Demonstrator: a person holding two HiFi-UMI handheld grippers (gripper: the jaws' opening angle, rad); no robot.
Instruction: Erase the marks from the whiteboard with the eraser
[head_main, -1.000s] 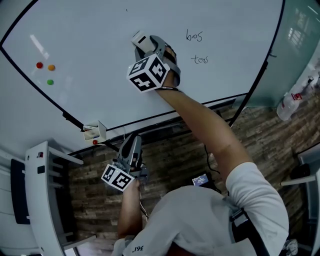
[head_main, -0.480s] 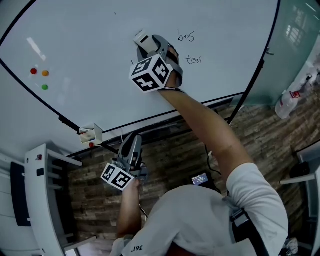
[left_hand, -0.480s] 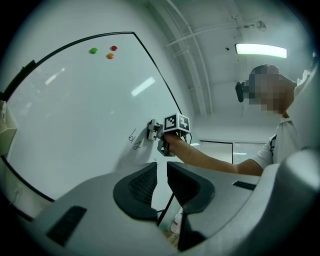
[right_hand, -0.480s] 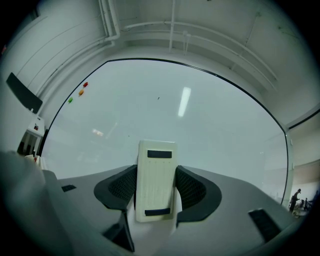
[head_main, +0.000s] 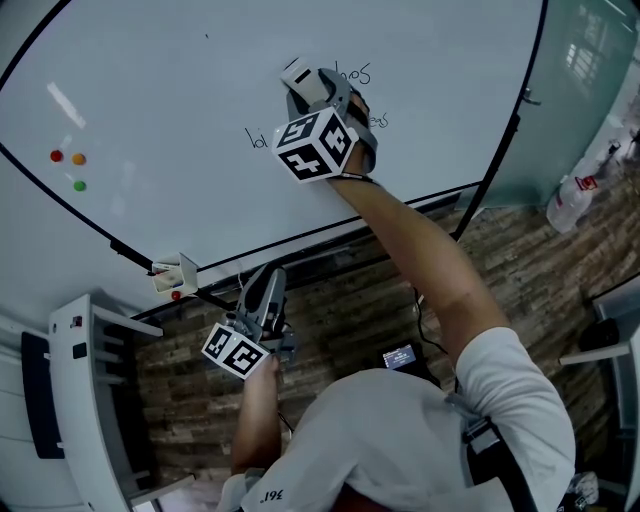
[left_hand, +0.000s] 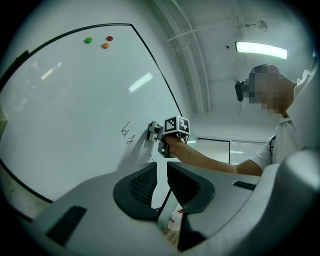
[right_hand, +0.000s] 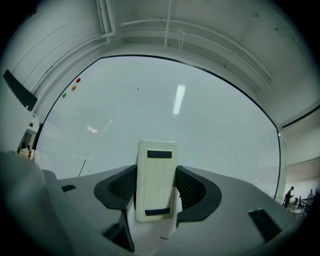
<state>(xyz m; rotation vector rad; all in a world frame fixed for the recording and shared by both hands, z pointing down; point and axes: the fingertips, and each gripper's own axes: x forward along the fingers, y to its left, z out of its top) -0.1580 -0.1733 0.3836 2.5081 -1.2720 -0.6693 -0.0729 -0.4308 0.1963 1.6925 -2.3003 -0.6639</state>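
The whiteboard (head_main: 180, 110) fills the upper head view. My right gripper (head_main: 305, 85) is shut on a white eraser (head_main: 297, 73) and presses it against the board. Handwritten marks (head_main: 258, 138) lie just left of it; more marks (head_main: 353, 72) show at its right, partly hidden by the gripper. In the right gripper view the eraser (right_hand: 156, 179) stands upright between the jaws of the right gripper (right_hand: 156, 187), facing the whiteboard (right_hand: 165, 100). My left gripper (head_main: 262, 295) hangs low by the board's lower edge; its jaws stand nearly together around nothing, and the left gripper (left_hand: 161, 186) looks up at the marks (left_hand: 127, 135).
Three coloured magnets (head_main: 68, 165) dot the board's left part. A small marker holder (head_main: 172, 272) sits on the board's lower frame. A white rack (head_main: 85, 400) stands at the lower left, and a bottle (head_main: 570, 200) by the glass wall at the right.
The right gripper has slid the eraser to the right across the board. The marks at its left have come into sight; those at its right are now partly behind it. The left gripper has stayed put.
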